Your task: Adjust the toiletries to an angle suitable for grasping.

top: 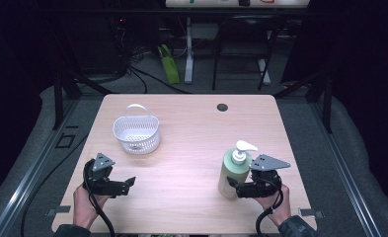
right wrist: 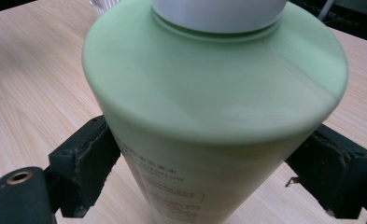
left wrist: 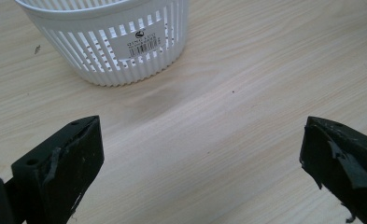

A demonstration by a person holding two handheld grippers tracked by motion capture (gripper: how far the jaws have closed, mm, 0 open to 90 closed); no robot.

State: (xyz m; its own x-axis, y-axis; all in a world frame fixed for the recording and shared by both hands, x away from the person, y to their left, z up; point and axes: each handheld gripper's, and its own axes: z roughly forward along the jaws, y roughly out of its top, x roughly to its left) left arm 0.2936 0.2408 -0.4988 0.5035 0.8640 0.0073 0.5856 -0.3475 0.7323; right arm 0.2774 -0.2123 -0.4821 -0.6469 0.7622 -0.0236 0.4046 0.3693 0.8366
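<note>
A pale green pump bottle (top: 231, 165) with a white pump head stands upright on the wooden table (top: 191, 133) at the front right. My right gripper (top: 235, 186) is shut on its lower body; in the right gripper view both black jaws press against the sides of the bottle (right wrist: 209, 93). A white slotted plastic basket (top: 136, 133) with a handle sits at the left middle, empty as far as I can see. My left gripper (top: 127, 183) rests near the front left edge, open, with bare table between its jaws. It points toward the basket (left wrist: 111, 51), well short of it.
A small dark round hole (top: 222, 107) marks the table's far edge. Beyond the table are desk legs, cables and a green object (top: 168, 64) on the floor. Metal rails run along both sides of the table.
</note>
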